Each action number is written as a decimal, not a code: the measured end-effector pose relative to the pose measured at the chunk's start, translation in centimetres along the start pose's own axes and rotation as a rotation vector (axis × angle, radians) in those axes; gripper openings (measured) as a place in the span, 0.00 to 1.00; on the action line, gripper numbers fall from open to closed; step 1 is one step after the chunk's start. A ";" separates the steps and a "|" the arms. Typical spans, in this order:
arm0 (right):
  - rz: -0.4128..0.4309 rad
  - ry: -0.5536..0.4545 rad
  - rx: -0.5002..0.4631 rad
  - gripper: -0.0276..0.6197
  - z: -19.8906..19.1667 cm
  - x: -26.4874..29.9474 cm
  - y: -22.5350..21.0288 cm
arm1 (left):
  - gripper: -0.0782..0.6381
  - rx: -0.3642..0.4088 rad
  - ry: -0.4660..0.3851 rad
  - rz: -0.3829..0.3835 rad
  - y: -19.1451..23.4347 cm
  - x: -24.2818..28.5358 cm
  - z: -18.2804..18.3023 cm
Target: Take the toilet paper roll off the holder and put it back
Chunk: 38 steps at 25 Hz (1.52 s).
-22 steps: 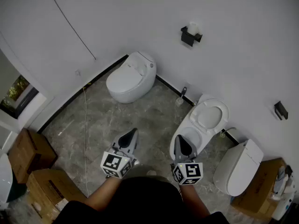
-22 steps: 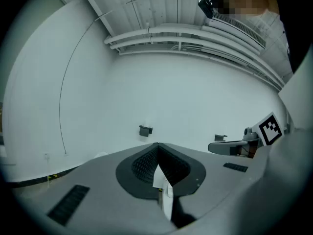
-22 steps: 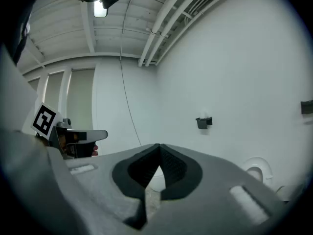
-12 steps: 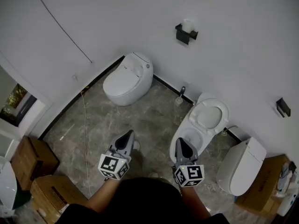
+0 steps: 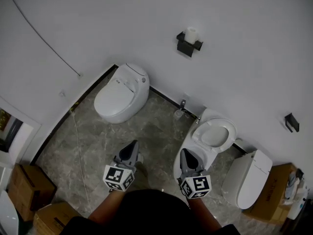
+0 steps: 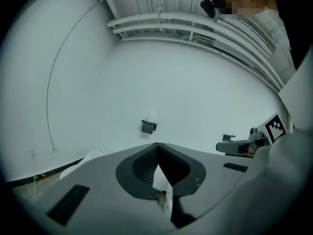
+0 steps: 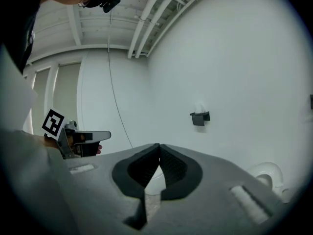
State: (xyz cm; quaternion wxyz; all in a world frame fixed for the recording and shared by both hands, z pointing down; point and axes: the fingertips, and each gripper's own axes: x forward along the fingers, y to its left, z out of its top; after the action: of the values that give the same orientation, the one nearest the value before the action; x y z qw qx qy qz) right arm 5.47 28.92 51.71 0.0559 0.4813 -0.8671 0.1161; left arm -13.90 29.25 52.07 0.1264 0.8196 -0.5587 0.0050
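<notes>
White toilet paper roll (image 5: pixel 190 34) upright on black wall holder (image 5: pixel 186 46), untouched. Left gripper (image 5: pixel 132 146) and right gripper (image 5: pixel 186 154): fingers pressed together, empty, well apart from roll, above grey marble floor (image 5: pixel 98 141).

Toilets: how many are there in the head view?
3: left toilet, lid down; middle toilet, seat open; right toilet, beside a box. A cut-off white shape at bottom left might be another.

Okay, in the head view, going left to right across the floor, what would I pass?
cardboard boxes → closed white toilet → open toilet → third white toilet → another cardboard box
</notes>
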 end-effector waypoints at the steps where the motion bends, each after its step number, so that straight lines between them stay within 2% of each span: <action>1: -0.011 0.004 0.005 0.04 0.6 1.7 -0.1 | 0.13 -0.003 0.012 -0.003 1.6 1.2 0.3; 4: -0.039 -0.005 0.057 0.04 2.8 6.9 -0.7 | 0.13 0.001 0.032 -0.026 5.8 4.7 2.3; 7: -0.077 -0.022 0.052 0.04 4.7 11.9 -1.3 | 0.13 -0.046 0.016 -0.073 9.1 8.1 5.0; 15: -0.186 -0.071 0.077 0.04 8.1 20.2 -3.3 | 0.13 -0.020 -0.002 -0.164 14.8 16.2 9.1; 25: -0.246 -0.067 0.079 0.04 8.2 24.8 -9.3 | 0.13 -0.014 -0.002 -0.240 14.9 26.0 10.8; 30: -0.235 -0.096 0.070 0.04 9.8 29.1 -14.6 | 0.13 -0.008 0.002 -0.245 14.7 32.8 11.5; 38: -0.207 -0.087 0.044 0.04 13.3 36.0 -23.8 | 0.13 0.015 0.008 -0.276 12.5 46.5 13.8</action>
State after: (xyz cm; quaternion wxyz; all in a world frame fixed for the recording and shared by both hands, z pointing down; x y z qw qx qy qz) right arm 6.70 -16.18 49.85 0.0193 0.5738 -0.8117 0.1077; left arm -9.69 -20.51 48.22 0.1221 0.8896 -0.4401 -0.0051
